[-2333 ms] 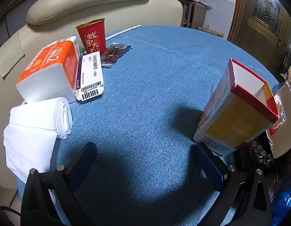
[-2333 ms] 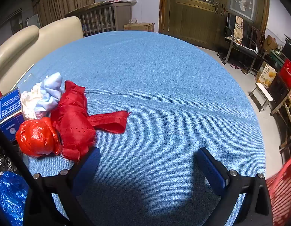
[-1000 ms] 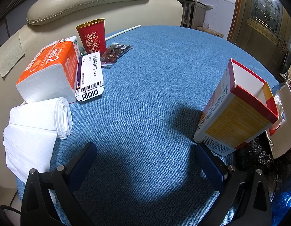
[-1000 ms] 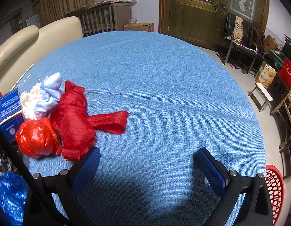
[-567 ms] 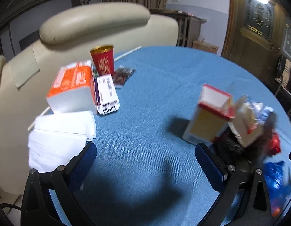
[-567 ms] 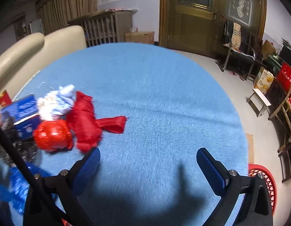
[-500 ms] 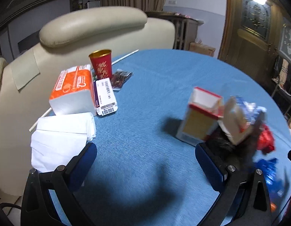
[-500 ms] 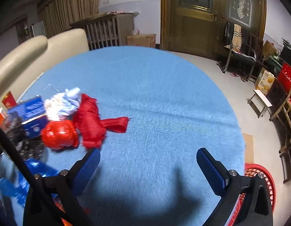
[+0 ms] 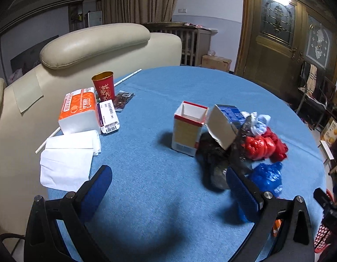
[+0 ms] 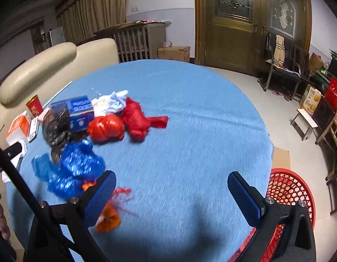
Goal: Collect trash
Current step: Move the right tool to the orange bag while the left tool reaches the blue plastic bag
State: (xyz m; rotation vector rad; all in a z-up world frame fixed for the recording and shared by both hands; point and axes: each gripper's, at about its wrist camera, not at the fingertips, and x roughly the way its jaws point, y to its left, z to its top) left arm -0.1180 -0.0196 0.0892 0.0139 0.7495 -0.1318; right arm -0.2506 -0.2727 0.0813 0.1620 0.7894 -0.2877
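Note:
A pile of trash lies on the round blue table: an open red-and-yellow carton, a blue box, a black bag, red bags, a blue bag and white-blue crumpled paper. The right wrist view shows the same red bags, blue bag, blue box and an orange wrapper. My left gripper is open and empty above the table, left of the pile. My right gripper is open and empty, right of the pile.
A red mesh basket stands on the floor past the table's right edge. A red cup, an orange tissue pack, a flat white box and folded white napkins lie at the table's left. A cream sofa stands behind.
Both grippers have pulled back and risen from the table, so the whole trash pile and the red basket have come into view. Both stay open and empty.

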